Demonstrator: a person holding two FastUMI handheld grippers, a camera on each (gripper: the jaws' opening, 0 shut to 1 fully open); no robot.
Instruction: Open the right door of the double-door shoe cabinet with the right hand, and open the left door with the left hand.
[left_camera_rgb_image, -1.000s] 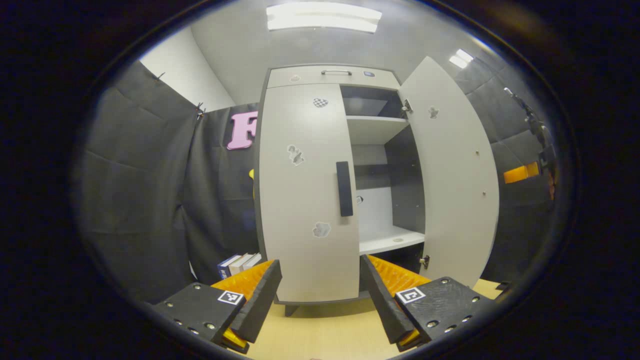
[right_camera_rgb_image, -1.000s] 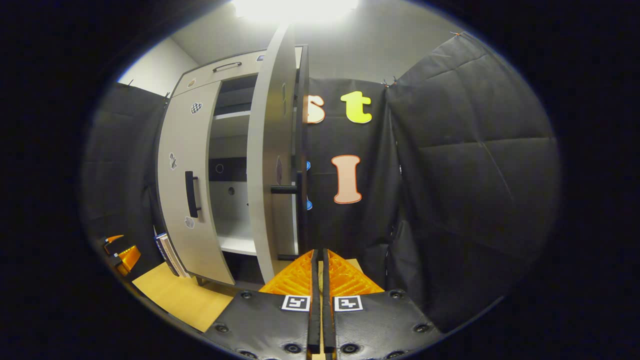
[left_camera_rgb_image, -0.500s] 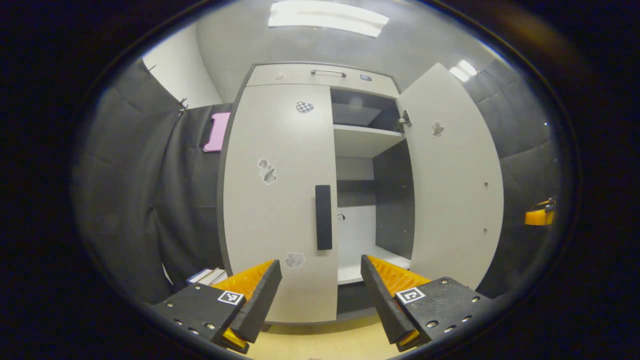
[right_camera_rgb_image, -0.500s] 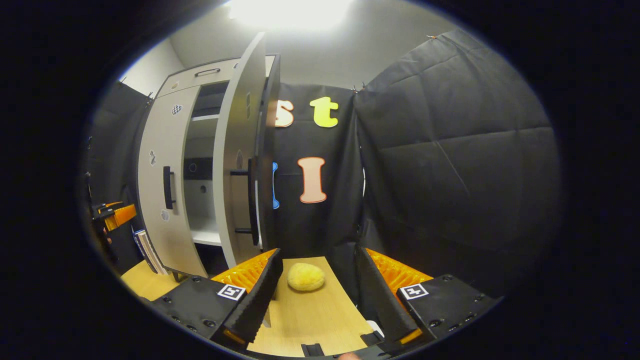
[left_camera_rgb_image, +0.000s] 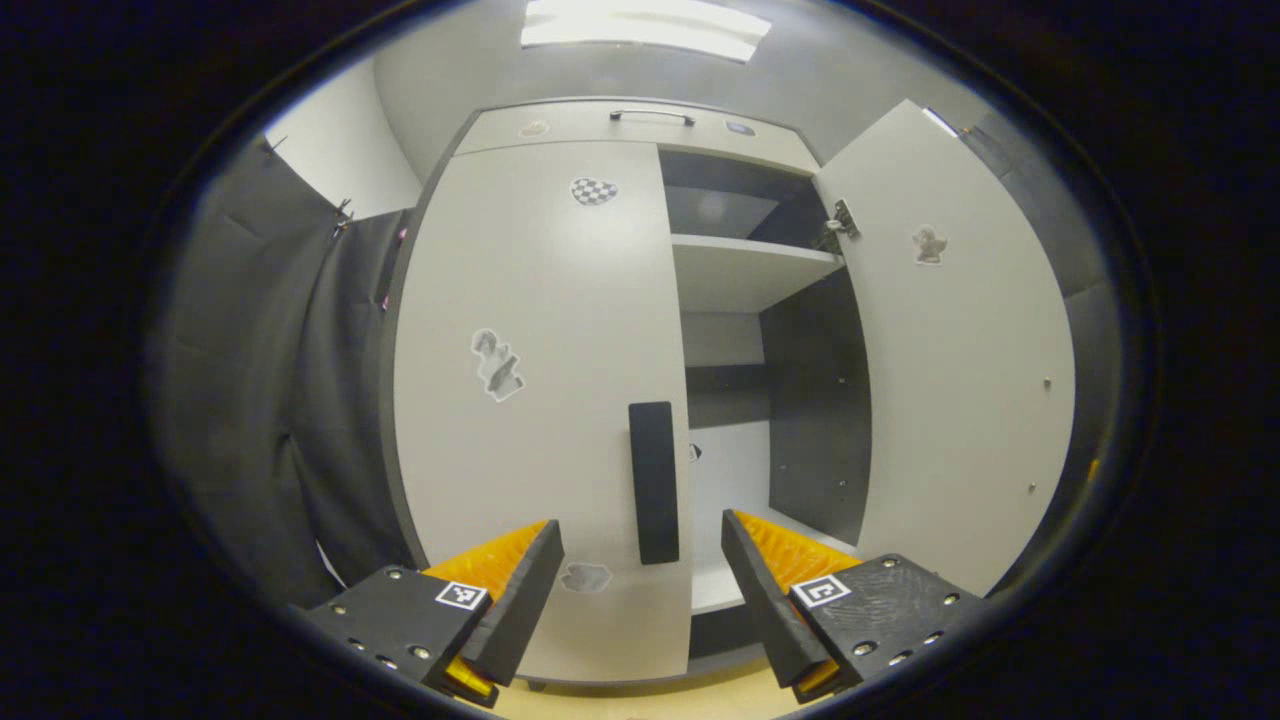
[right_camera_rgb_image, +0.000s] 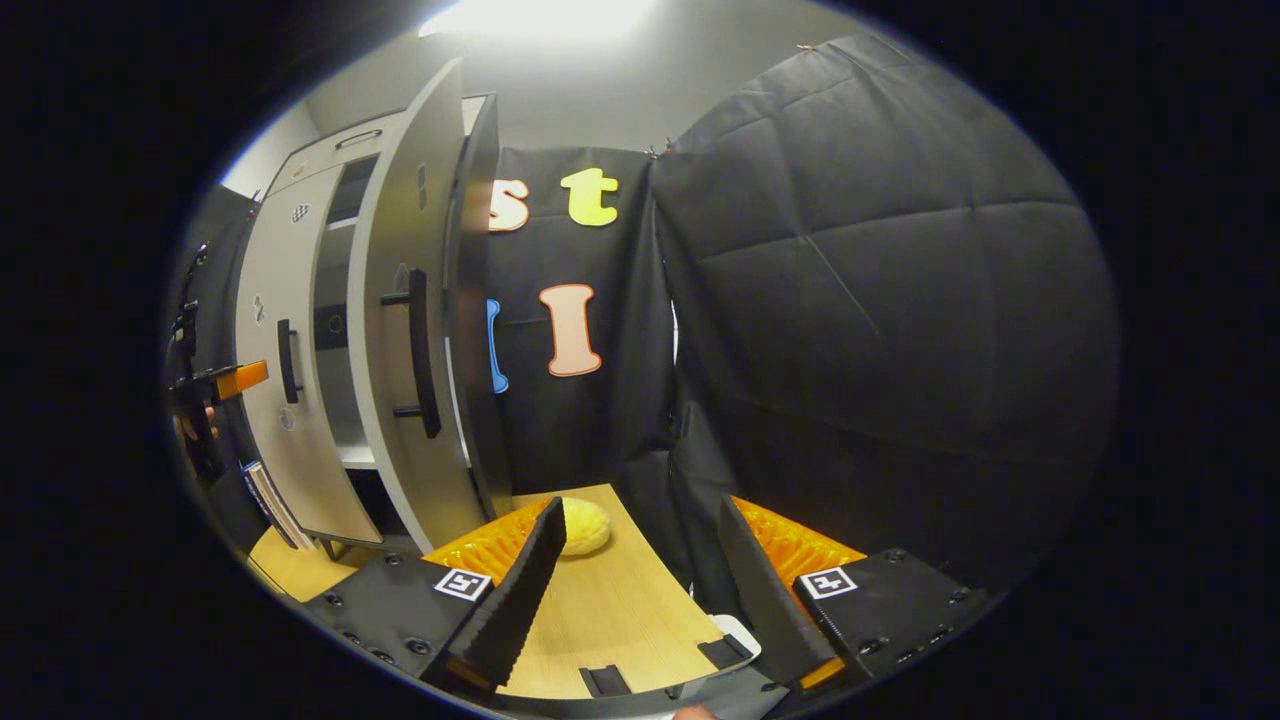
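Observation:
The pale shoe cabinet (left_camera_rgb_image: 620, 120) fills the left gripper view. Its left door (left_camera_rgb_image: 540, 380) is closed, with a dark vertical handle (left_camera_rgb_image: 654, 482) near its inner edge. The right door (left_camera_rgb_image: 960, 380) stands swung wide, showing shelves (left_camera_rgb_image: 745, 270) inside. My left gripper (left_camera_rgb_image: 640, 560) is open, close in front of the handle, which sits between and just beyond its fingers. In the right gripper view the open right door (right_camera_rgb_image: 400, 330) with its handle (right_camera_rgb_image: 418, 350) is to the left, and my right gripper (right_camera_rgb_image: 632, 560) is open, away from it over a wooden table (right_camera_rgb_image: 610, 620). The left gripper (right_camera_rgb_image: 215, 385) shows at far left.
A yellow sponge-like lump (right_camera_rgb_image: 580, 525) lies on the table by the open door. Several books (right_camera_rgb_image: 265, 495) lean beside the cabinet's foot. Black cloth walls (right_camera_rgb_image: 880, 320) close in the right side and the left (left_camera_rgb_image: 270, 400).
My left gripper has moved closer to the left door's handle. My right gripper opened, released the right door's handle and drew back to the right.

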